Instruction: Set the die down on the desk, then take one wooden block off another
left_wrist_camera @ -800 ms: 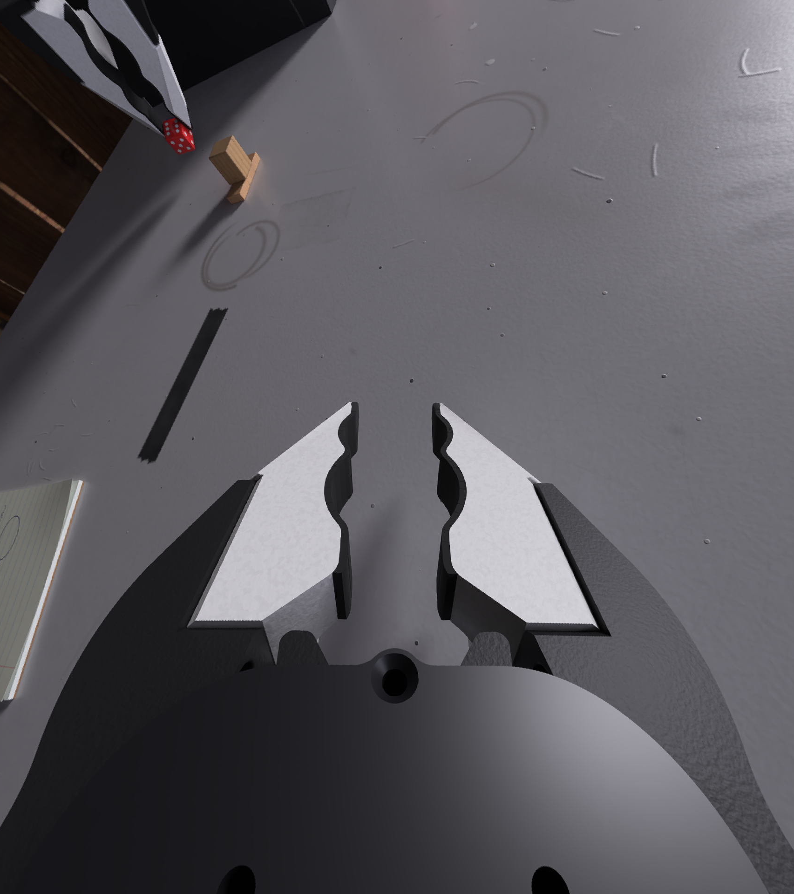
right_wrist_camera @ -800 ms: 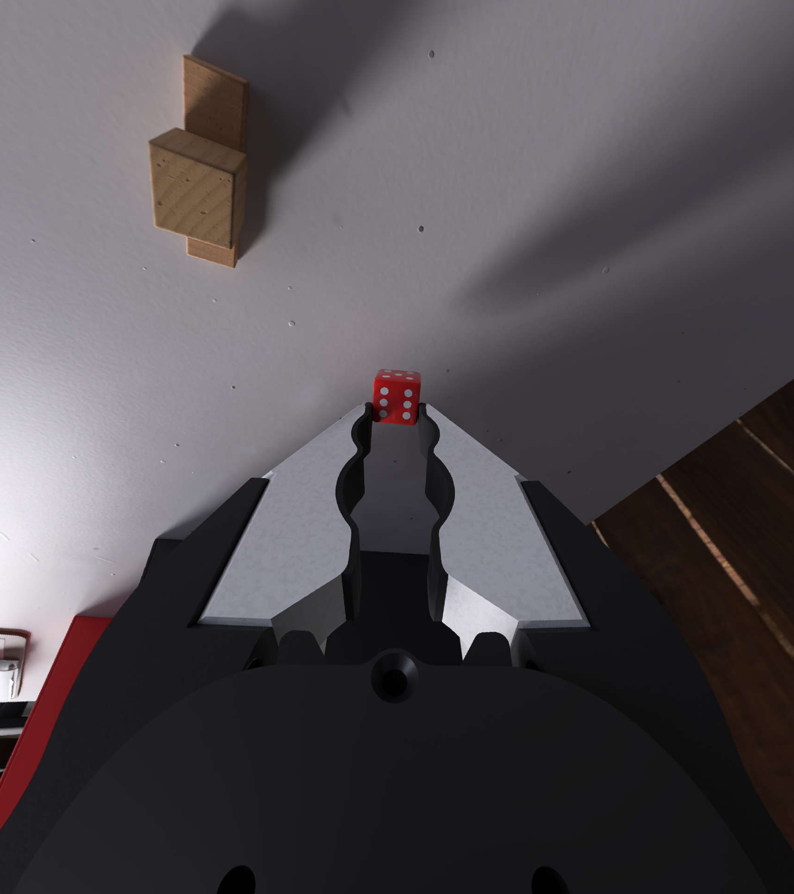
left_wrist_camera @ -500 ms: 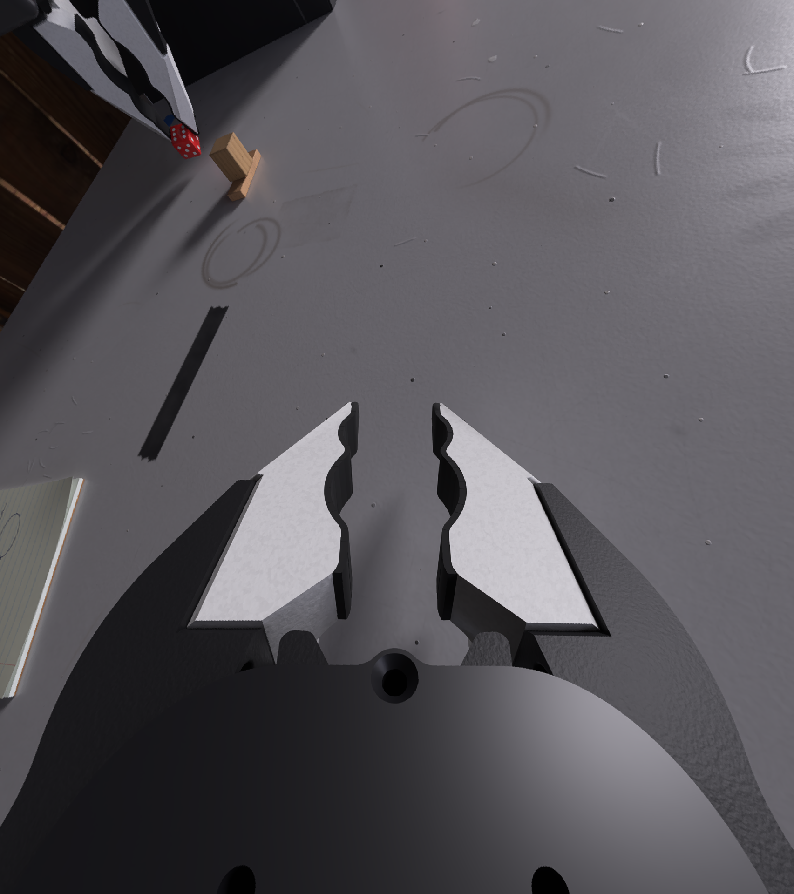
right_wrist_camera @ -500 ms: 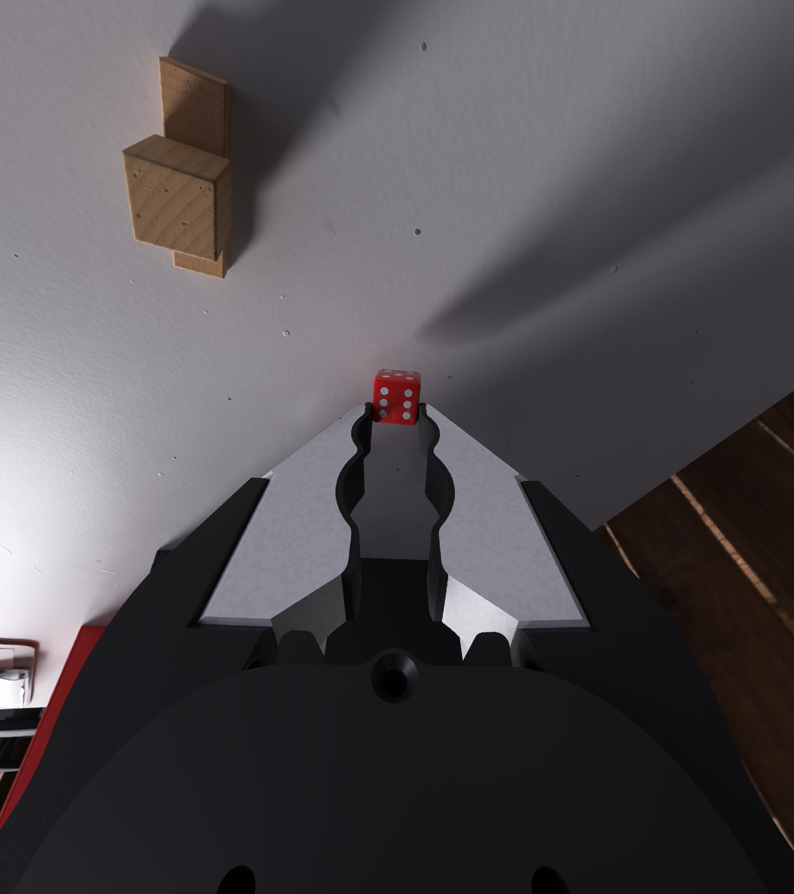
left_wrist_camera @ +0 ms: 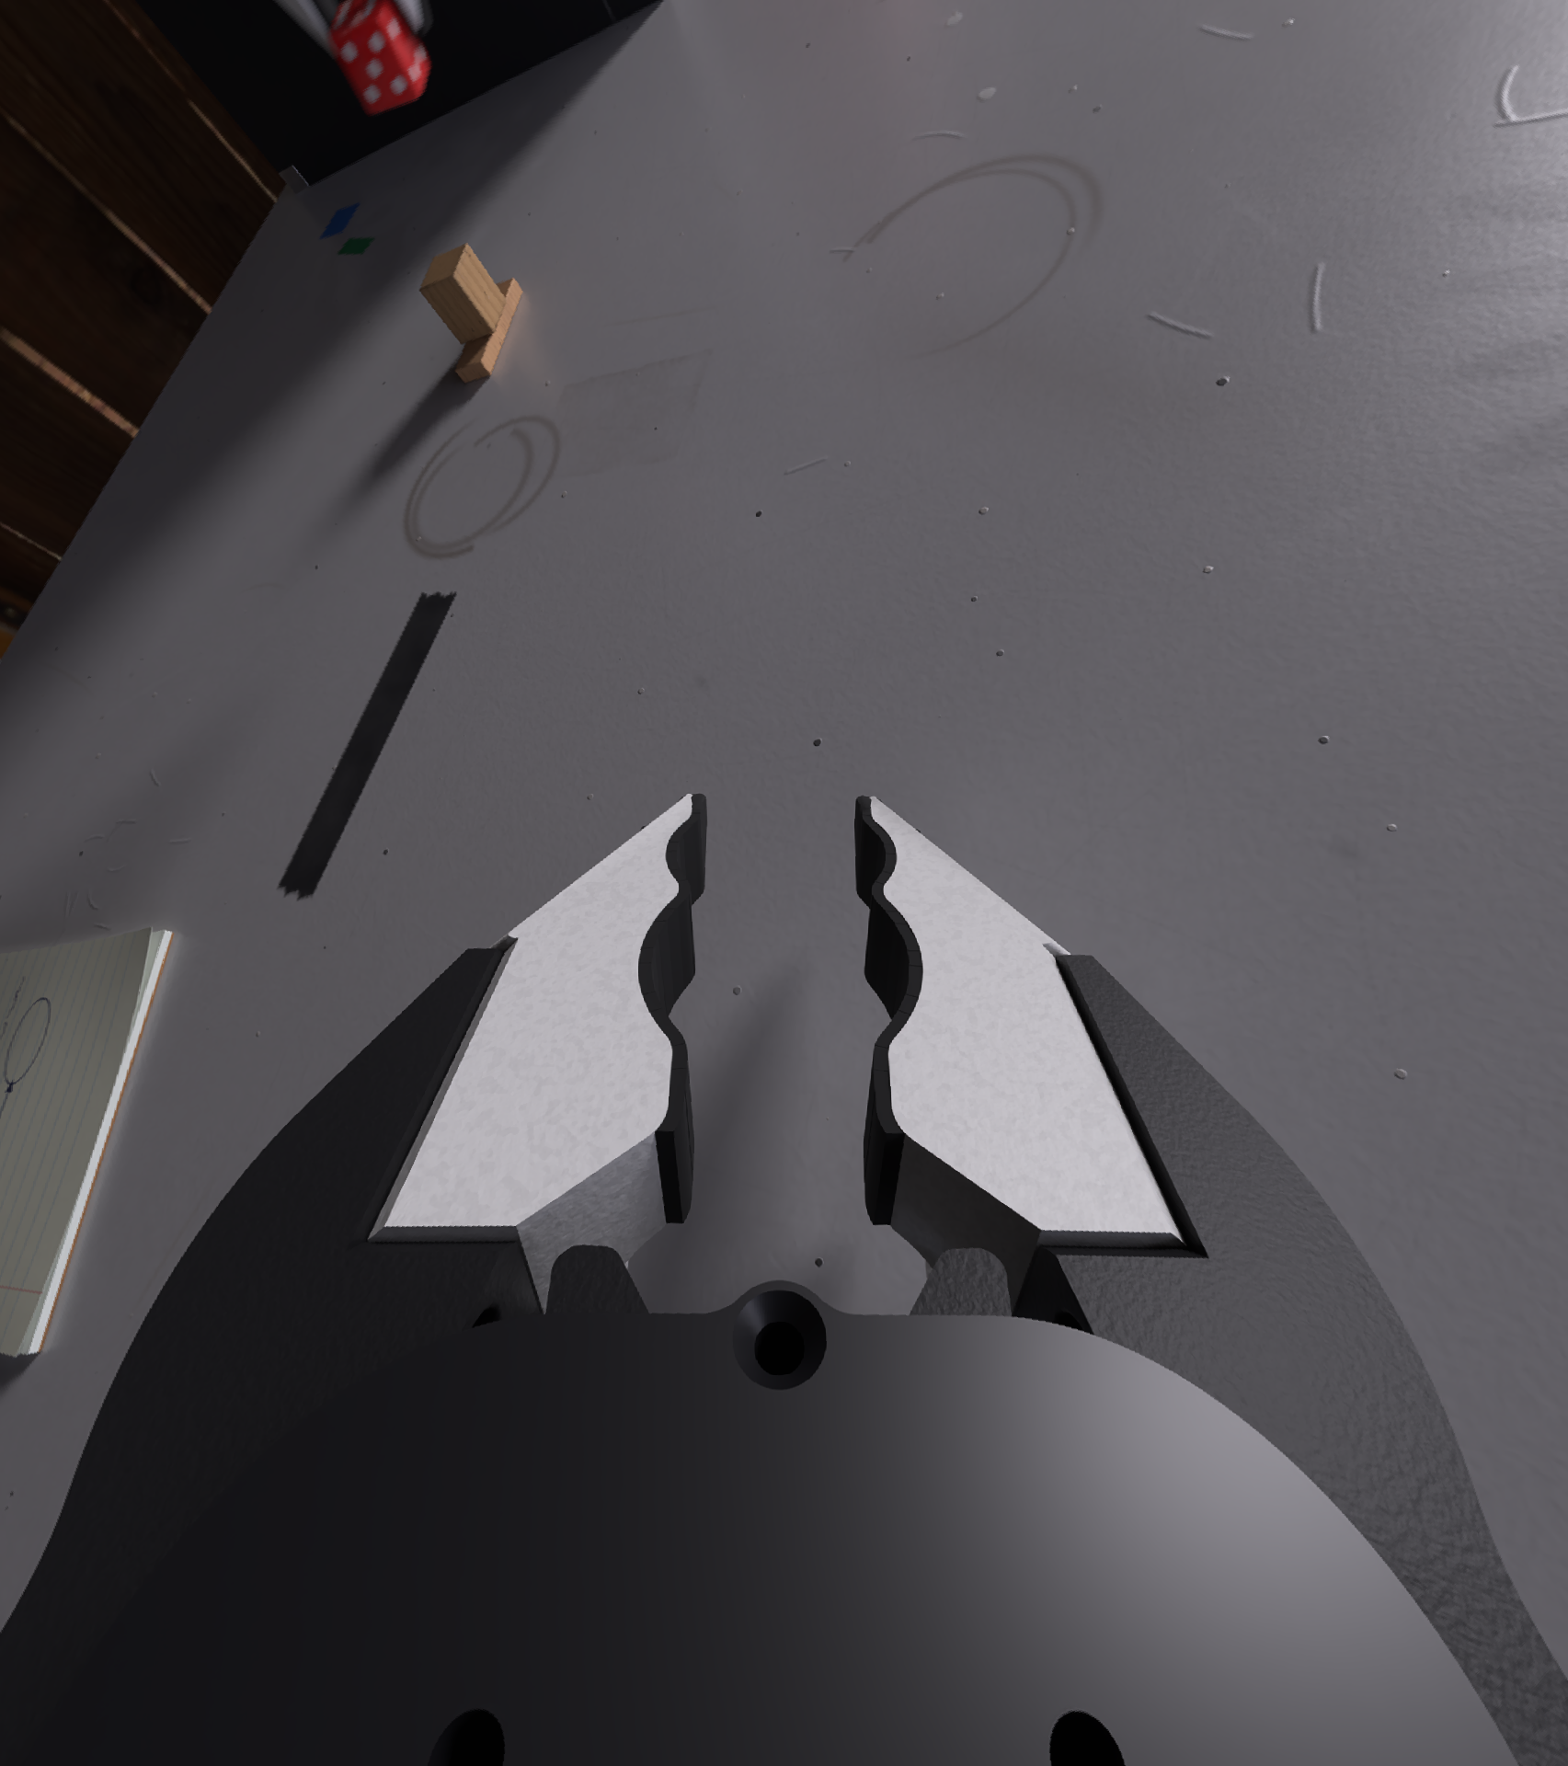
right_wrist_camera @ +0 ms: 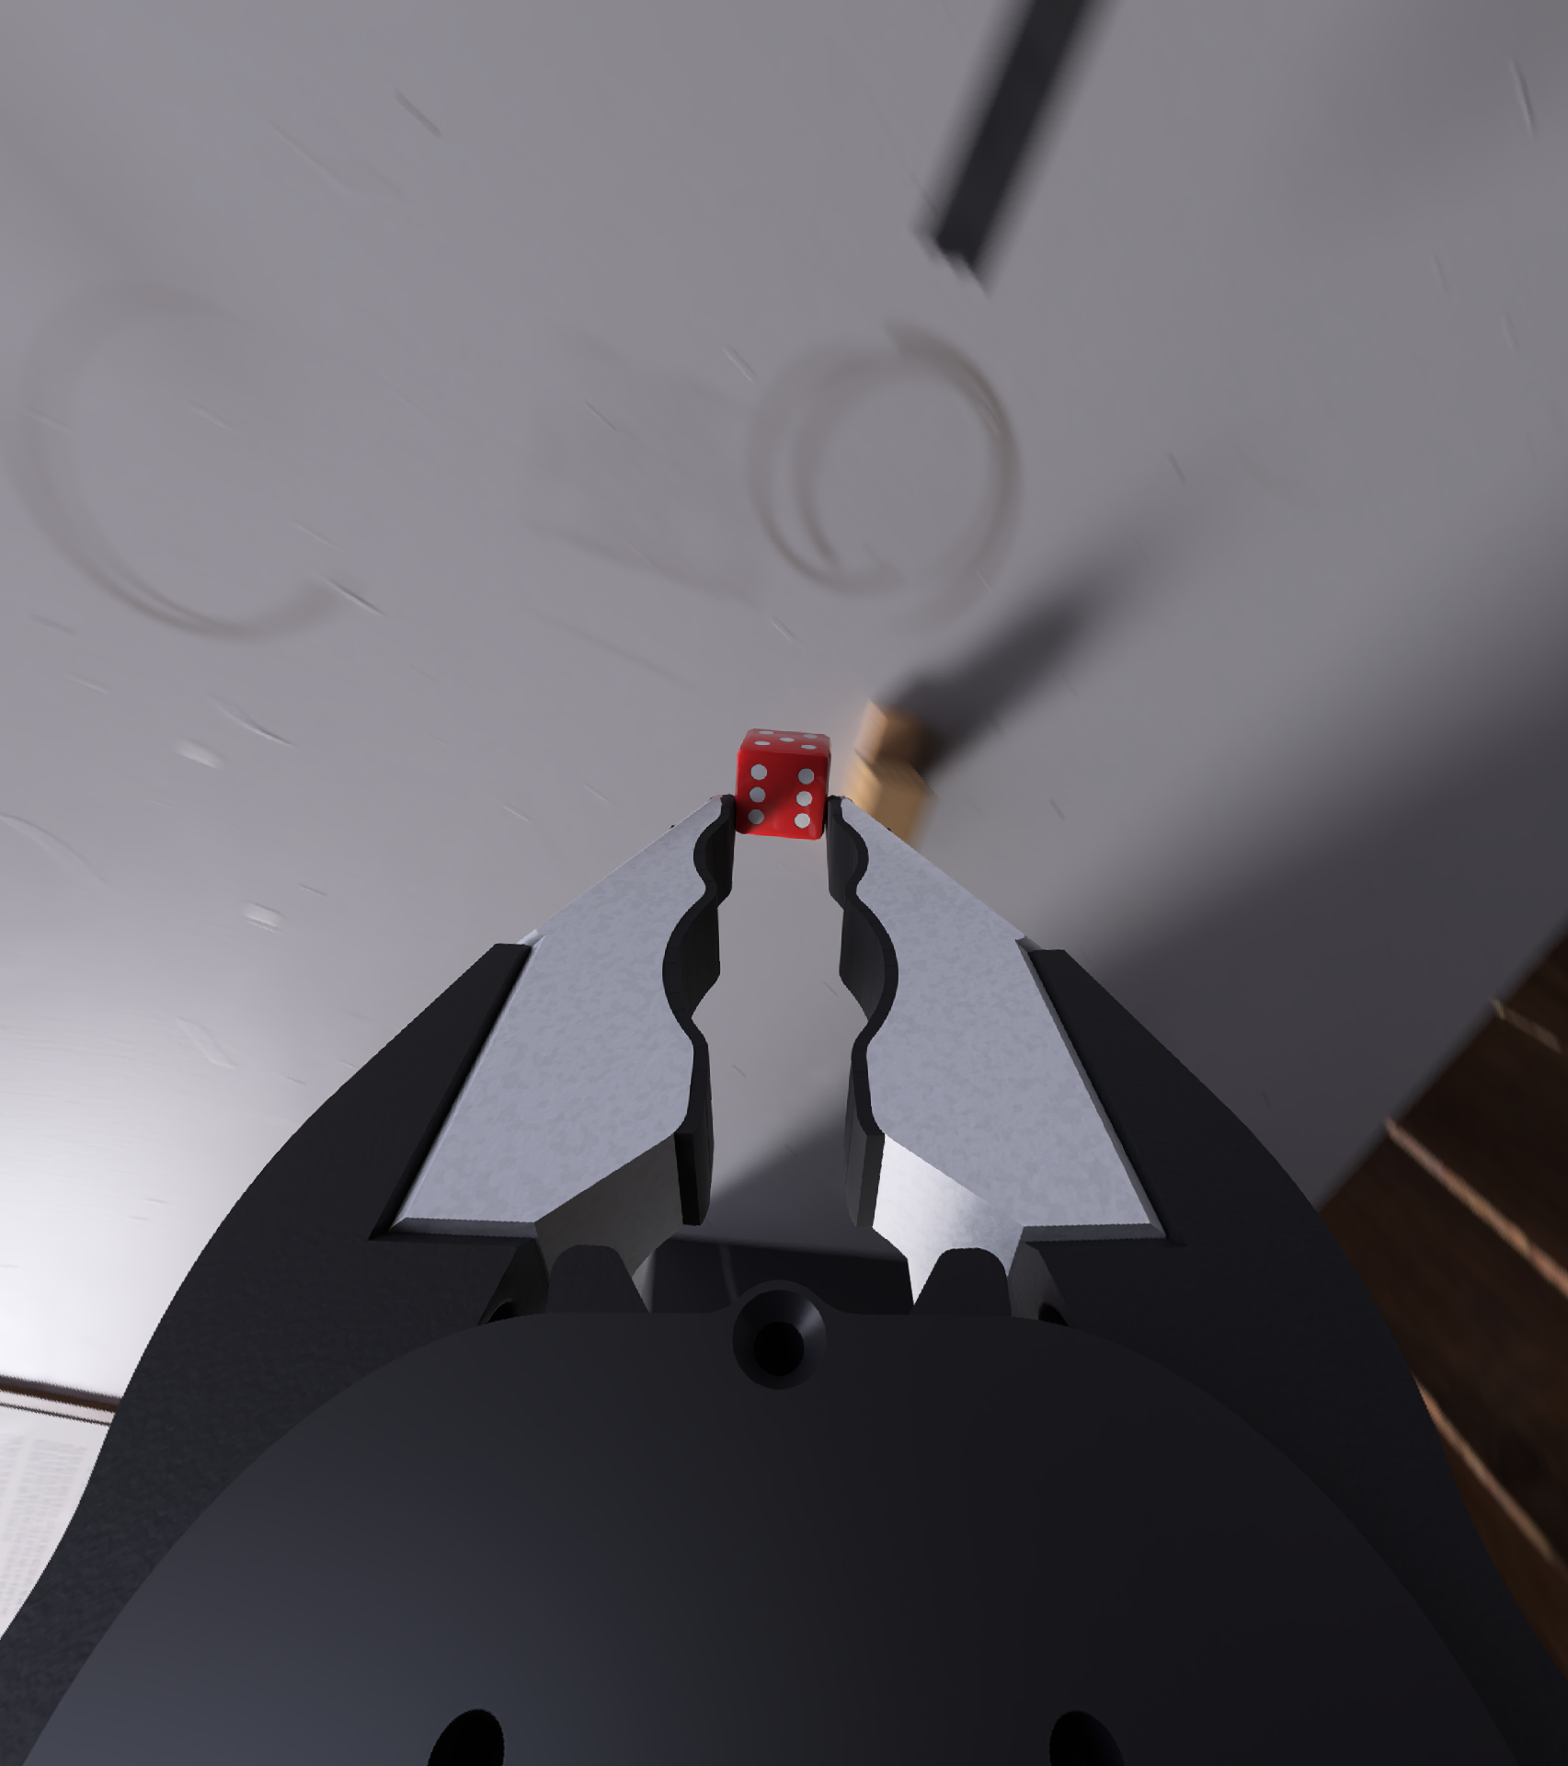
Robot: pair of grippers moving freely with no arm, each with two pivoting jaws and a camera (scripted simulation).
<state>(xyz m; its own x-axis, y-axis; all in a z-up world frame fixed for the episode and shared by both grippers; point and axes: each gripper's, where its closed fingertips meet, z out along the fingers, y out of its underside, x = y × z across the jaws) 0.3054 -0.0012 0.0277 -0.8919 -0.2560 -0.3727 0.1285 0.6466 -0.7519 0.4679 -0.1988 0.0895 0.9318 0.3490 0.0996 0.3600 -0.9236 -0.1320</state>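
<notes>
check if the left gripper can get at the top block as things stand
Probably yes. The left gripper is open and empty, and bare desk lies between it and the top block. The right gripper, holding the die, hangs close beyond and may crowd it.

One die (right_wrist_camera: 781,784), two wooden blocks (left_wrist_camera: 471,309), one notepad (left_wrist_camera: 15,1128).
</notes>
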